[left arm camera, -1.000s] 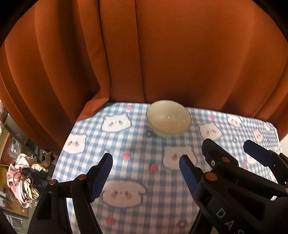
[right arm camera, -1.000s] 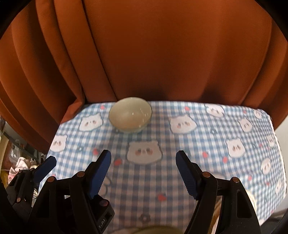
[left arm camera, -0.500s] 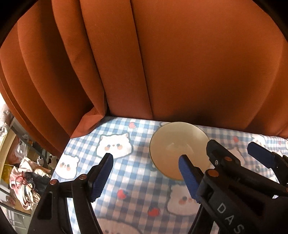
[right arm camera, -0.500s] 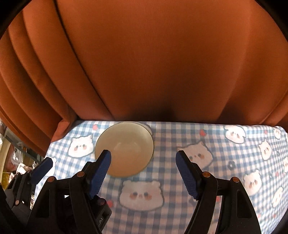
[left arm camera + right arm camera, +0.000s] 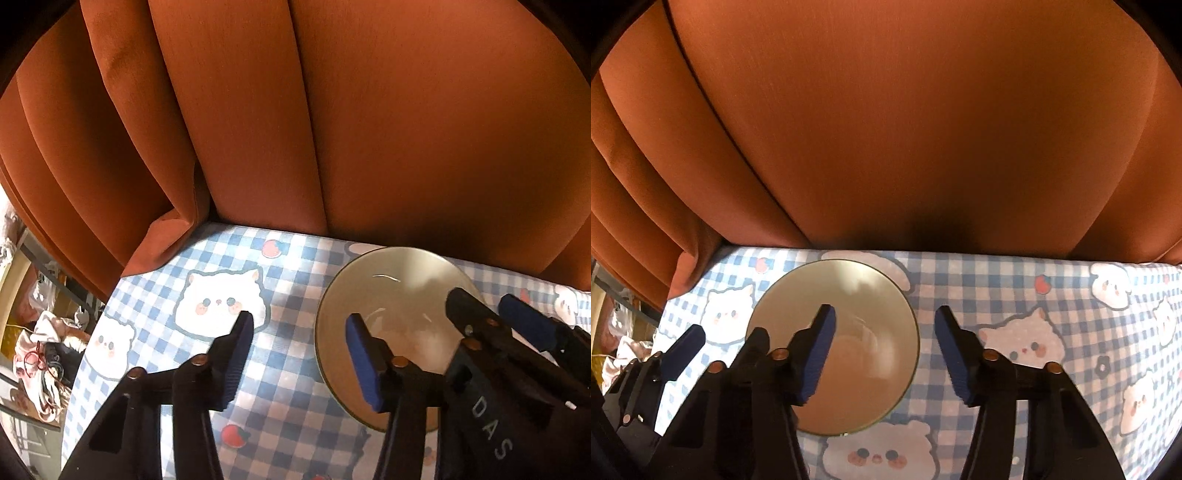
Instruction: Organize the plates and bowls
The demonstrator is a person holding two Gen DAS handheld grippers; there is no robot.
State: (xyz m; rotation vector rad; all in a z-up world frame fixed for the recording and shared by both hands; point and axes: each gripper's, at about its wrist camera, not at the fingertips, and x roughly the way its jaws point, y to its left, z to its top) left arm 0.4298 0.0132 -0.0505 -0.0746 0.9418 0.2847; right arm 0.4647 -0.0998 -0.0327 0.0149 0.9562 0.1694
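A pale cream bowl [image 5: 399, 295] stands upright and empty on the blue checked tablecloth near its far edge. It also shows in the right wrist view [image 5: 857, 295]. My left gripper [image 5: 299, 347] is open; its left finger is over bare cloth and its right finger is over the bowl's left side. My right gripper [image 5: 882, 339] is open; its left finger is over the bowl's inside and its right finger is outside the bowl's right rim. Both grippers are empty. No plates are in view.
An orange curtain [image 5: 332, 129] hangs right behind the table's far edge. The tablecloth [image 5: 1052, 295] with cat prints stretches to the right. The table's left edge drops off to a cluttered floor [image 5: 33, 350].
Both grippers have moved forward to the bowl, which now lies large under their fingertips. Both stay open.
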